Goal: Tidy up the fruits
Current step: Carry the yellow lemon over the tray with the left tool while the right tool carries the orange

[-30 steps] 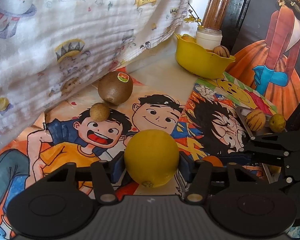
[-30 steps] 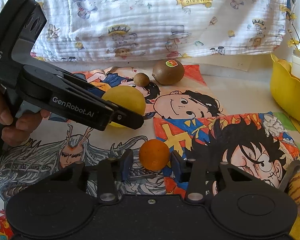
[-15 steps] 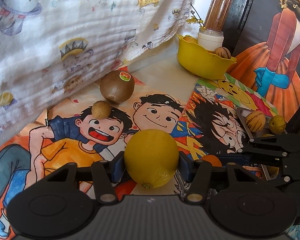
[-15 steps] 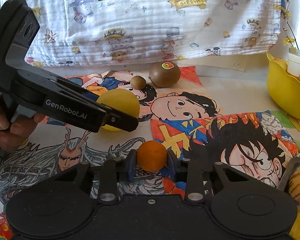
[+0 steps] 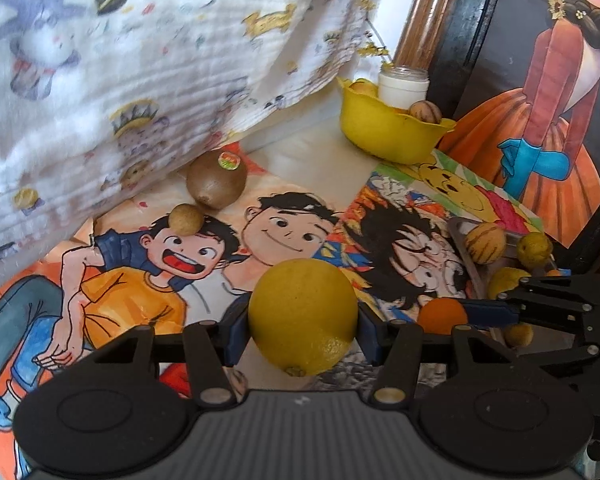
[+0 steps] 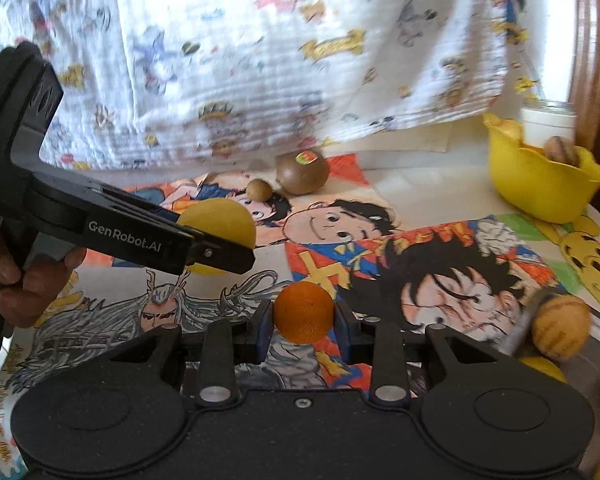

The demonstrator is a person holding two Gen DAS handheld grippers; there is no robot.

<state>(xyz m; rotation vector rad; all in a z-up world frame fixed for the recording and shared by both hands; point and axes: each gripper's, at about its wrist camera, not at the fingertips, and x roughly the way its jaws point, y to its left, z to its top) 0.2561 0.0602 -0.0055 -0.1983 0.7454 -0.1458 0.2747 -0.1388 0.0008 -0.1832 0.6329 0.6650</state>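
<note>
A white cartoon-printed cloth (image 5: 100, 80) hangs across the back, its lower edge draped over the far side of the surface; under it lies a spread of cartoon drawings (image 5: 140, 288), bright with painted faces; at the far right corner stands a yellow bowl (image 5: 392, 132), holding a striped brownish fruit (image 5: 425, 112), with a white jar (image 5: 403, 84) just behind it.

The left gripper (image 5: 303, 322) is clenched on a yellow lemon (image 5: 303, 316), both pads pressed against its sides, the fruit held above the drawings; in the right wrist view a hand (image 6: 28, 280) grips its handle.

A brown kiwi (image 5: 217, 180) with a sticker sits by the cloth's edge; just in front of it, nearly touching, lies a small tan round fruit (image 5: 186, 220).

The right gripper (image 6: 303, 326) is clamped on a small orange (image 6: 304, 312), pads tight on either side; the orange is clear of the paper.

At the right edge, a striped yellow fruit (image 5: 485, 242) and a small yellowish fruit (image 5: 534, 245) rest close together on a grey tray (image 5: 466, 256), only partly visible.
</note>
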